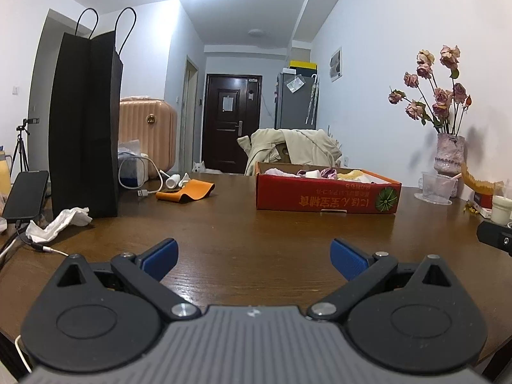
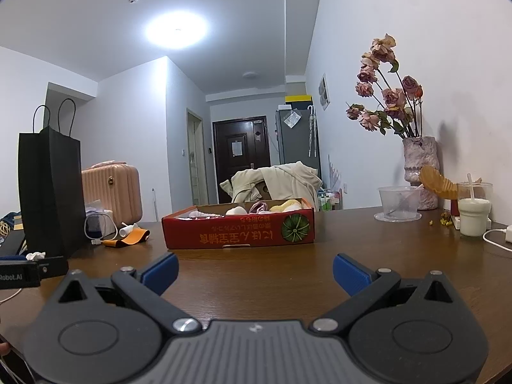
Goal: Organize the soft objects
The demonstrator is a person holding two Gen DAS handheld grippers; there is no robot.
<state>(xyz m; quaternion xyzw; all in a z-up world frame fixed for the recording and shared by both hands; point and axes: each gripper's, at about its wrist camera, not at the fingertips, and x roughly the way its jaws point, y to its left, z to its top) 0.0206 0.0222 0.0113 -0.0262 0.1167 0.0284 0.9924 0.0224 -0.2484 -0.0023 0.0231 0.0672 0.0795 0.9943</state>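
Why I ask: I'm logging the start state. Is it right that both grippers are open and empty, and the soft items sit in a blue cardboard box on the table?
Nearly. The left gripper and right gripper are open and empty, but the cardboard box holding the soft items is red, as the right wrist view shows.

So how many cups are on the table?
2. A clear empty cup sits by the vase. A milky cup with a straw stands right of it, by the wall. Others may be hidden.

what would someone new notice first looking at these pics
The shallow red cardboard box holding soft rolled items sits mid-table, straight ahead of both open grippers. A tall black paper bag with loop handles stands at the table's left, and dried pink roses in a textured vase stand against the right wall.
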